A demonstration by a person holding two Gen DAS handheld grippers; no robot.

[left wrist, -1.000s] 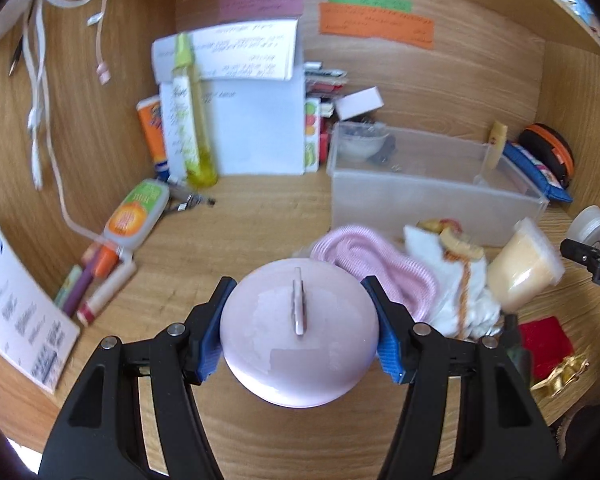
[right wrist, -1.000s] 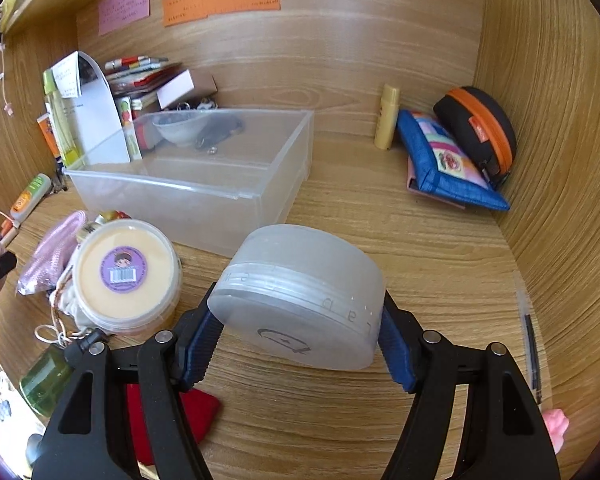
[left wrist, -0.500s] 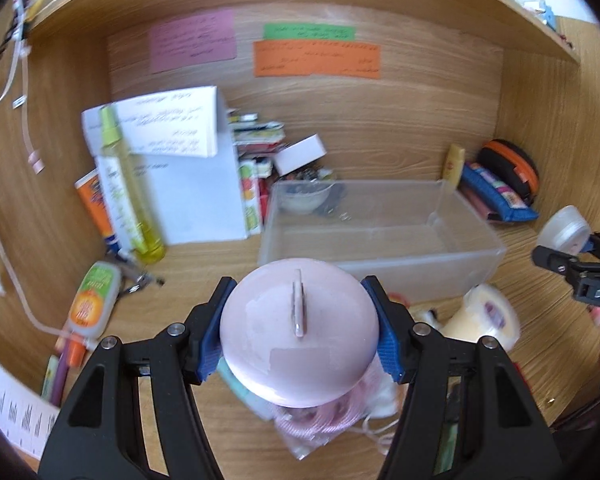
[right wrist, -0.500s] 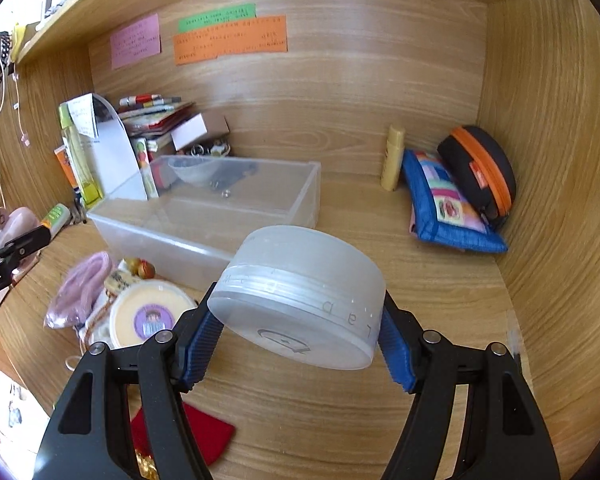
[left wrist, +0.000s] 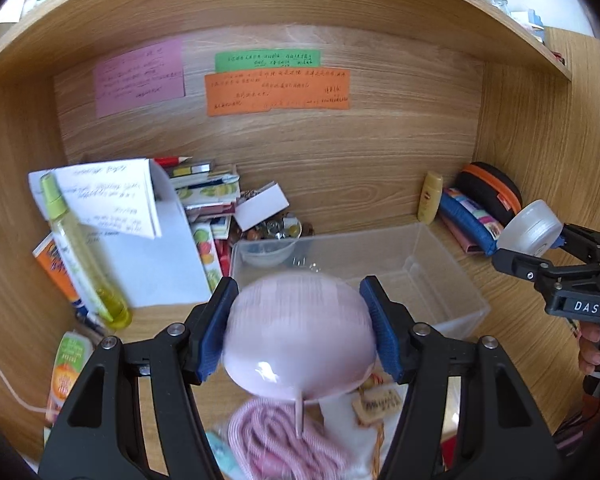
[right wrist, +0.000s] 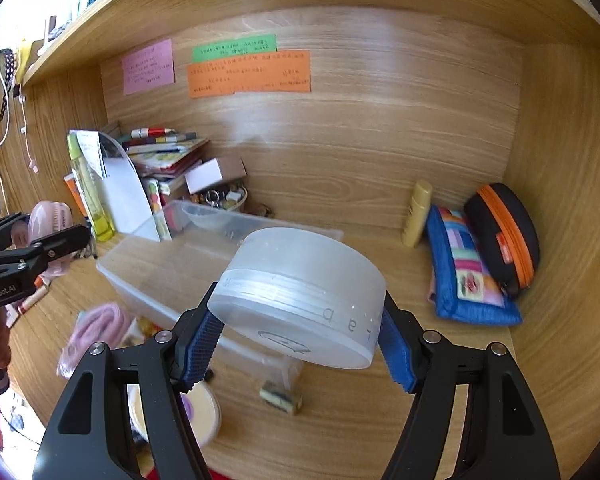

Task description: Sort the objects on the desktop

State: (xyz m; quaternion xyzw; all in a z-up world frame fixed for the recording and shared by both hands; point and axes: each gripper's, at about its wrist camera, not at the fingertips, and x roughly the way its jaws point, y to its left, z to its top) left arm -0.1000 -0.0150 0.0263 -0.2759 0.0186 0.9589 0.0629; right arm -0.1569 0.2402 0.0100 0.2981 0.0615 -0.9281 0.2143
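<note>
We see the left gripper (left wrist: 300, 334) clamped on a pink dome-shaped case (left wrist: 300, 340), blue pads pressed vs. both its sides; the case sits right between the fingers, lifted above the surface (left wrist: 512, 304) and motion-blurred at its top edge. Under it lie a pink ribbed pouch (left wrist: 276, 440) w/ a white cloth item beside it. Just beyond the case is the clear plastic bin (left wrist: 440, 280), w/ a small clear bowl (left wrist: 266, 254) in its far-left corner. The right gripper (right wrist: 300, 344) is closed around a frosted round jar (right wrist: 300, 296), held tilted, its flat face toward the camera, in the air over the near edge of the bin (right wrist: 148, 272). In the left wrist view the same jar (left wrist: 530, 226) shows at far right, off the bin's right end. Left of the bin: a yellow-green bottle (left wrist: 80, 252) leaning vs. a white folded paper (left wrist: 148, 240), plus stacked books. Right of it: a small yellow tube (right wrist: 416, 214) upright at the back wall, a blue patchwork pouch (right wrist: 468, 276) and a black-orange case (right wrist: 504, 236). On the surface near the right gripper lie a cream-lidded tub (right wrist: 200, 412) and a small eraser-like block (right wrist: 280, 396).
</note>
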